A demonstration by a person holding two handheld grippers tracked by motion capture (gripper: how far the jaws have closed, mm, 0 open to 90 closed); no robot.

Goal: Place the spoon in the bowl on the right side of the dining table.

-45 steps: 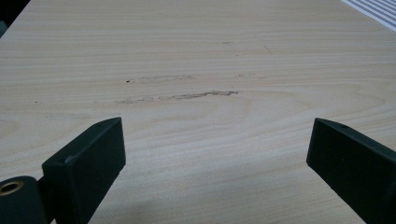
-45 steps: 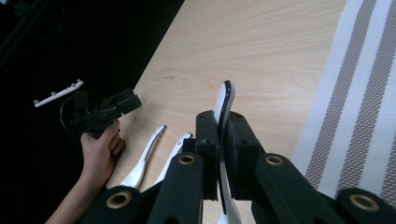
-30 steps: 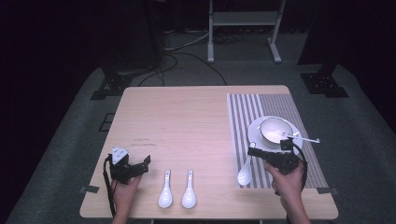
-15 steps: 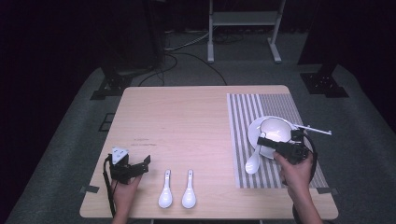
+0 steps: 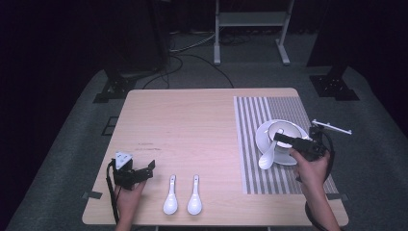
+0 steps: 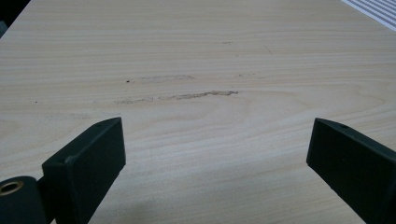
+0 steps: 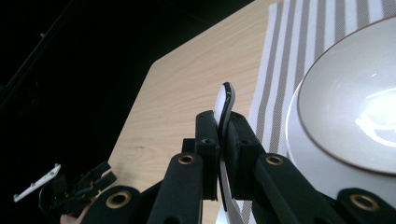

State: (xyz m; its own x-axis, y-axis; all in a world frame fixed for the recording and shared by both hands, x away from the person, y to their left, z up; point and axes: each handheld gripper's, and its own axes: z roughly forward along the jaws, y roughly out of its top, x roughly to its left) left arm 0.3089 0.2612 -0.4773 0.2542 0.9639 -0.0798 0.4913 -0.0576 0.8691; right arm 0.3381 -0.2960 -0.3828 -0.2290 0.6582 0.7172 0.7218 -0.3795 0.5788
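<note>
My right gripper [image 5: 280,140] is shut on the handle of a white spoon [image 5: 266,158], which hangs over the near left rim of the white plate [image 5: 292,159]. A white bowl [image 5: 284,131] stands on that plate. In the right gripper view the spoon's handle [image 7: 225,103] sticks up between the closed jaws, with the bowl [image 7: 355,121] just to the right. My left gripper [image 5: 146,169] rests open at the table's near left, and its jaws stand wide apart over bare wood [image 6: 196,70]. Two more white spoons [image 5: 170,196] [image 5: 195,195] lie side by side near the front edge.
The plate and bowl sit on a grey striped placemat [image 5: 262,110] on the right of the wooden table [image 5: 192,125]. Dark floor, cables and stand legs [image 5: 250,29] lie beyond the far edge.
My right gripper has carried the spoon right and away, from the placemat's left part to the plate's rim beside the bowl. The left gripper has stayed put.
</note>
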